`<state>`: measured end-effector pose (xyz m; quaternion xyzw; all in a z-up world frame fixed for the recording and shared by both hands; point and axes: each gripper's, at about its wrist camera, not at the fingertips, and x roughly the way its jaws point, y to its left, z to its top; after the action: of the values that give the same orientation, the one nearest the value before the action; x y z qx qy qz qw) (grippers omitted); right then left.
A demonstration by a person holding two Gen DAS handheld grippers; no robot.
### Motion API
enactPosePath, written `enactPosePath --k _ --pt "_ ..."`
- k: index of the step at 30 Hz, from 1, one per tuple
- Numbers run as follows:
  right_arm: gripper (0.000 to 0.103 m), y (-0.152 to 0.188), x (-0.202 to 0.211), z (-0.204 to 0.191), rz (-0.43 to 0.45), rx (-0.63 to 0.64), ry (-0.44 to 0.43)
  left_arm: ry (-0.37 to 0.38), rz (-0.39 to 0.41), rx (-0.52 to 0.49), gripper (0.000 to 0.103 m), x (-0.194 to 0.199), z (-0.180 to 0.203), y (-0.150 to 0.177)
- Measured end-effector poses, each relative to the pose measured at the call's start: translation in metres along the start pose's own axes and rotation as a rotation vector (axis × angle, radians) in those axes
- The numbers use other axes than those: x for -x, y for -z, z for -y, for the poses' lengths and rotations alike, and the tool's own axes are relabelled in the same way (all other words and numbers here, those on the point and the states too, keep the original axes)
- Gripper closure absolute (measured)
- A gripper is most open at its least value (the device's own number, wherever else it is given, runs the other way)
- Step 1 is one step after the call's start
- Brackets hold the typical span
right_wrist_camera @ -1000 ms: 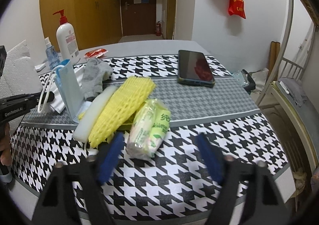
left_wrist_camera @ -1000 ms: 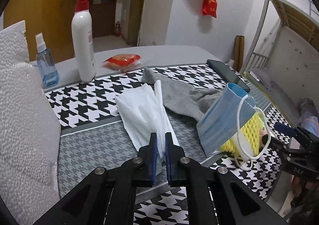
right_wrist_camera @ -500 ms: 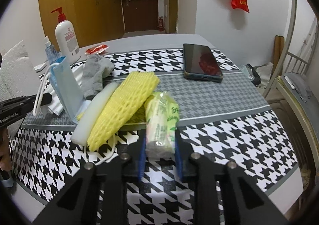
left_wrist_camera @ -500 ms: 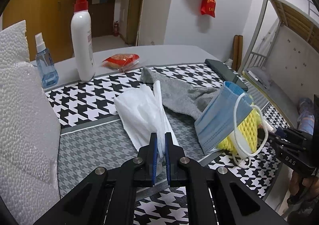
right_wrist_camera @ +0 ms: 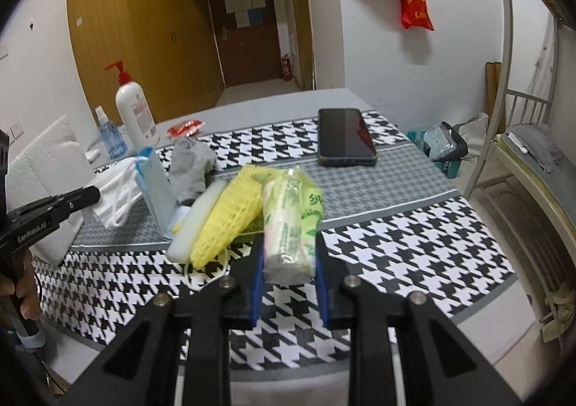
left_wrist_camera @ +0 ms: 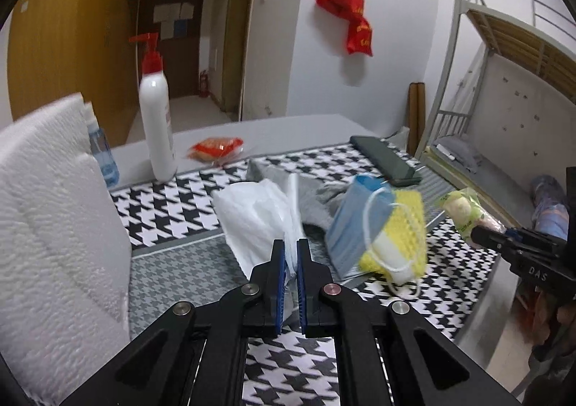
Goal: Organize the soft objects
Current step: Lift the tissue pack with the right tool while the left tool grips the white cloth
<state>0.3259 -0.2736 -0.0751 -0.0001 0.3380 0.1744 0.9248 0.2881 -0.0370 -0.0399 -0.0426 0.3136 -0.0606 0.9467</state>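
Note:
My left gripper (left_wrist_camera: 291, 251) is shut on the near edge of a crumpled white plastic bag (left_wrist_camera: 255, 218), which hangs bunched just above the houndstooth tablecloth (left_wrist_camera: 169, 211). My right gripper (right_wrist_camera: 288, 254) is shut on a green-and-white tissue pack (right_wrist_camera: 288, 222), held clear of the cloth; the same tissue pack (left_wrist_camera: 460, 208) shows at the right of the left wrist view. Between them lie a grey sock (right_wrist_camera: 190, 168), an upright blue face mask (right_wrist_camera: 158, 186), a yellow foam net (right_wrist_camera: 230, 215) and a white foam strip (right_wrist_camera: 194, 226).
A dark phone (right_wrist_camera: 345, 137) lies on the far right of the cloth. A white pump bottle (left_wrist_camera: 156, 114), a blue spray bottle (left_wrist_camera: 102, 154) and a red packet (left_wrist_camera: 216, 148) stand at the back. A white foam block (left_wrist_camera: 54, 226) fills the left; a bunk bed (left_wrist_camera: 504, 45) stands right.
The right gripper's jaws closed on the tissue pack and raised it off the cloth. The left gripper rose with the white bag, which now bunches up instead of lying flat.

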Motion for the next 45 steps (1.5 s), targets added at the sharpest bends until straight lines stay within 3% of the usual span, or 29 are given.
enactPosePath --k 25,37,45 --pt "0.075 0.008 0.098 -0.039 0.186 0.032 -0.087 -0.063 0.186 -0.062 0.097 0.115 0.023 0.001" --pt "0.075 0.011 0.121 -0.077 0.242 0.075 -0.125 -0.082 0.245 -0.055 0.097 0.156 0.007 0.01" --pt "0.075 0.008 0.127 -0.104 0.262 0.113 -0.168 -0.141 0.272 -0.032 0.097 0.175 -0.006 0.015"
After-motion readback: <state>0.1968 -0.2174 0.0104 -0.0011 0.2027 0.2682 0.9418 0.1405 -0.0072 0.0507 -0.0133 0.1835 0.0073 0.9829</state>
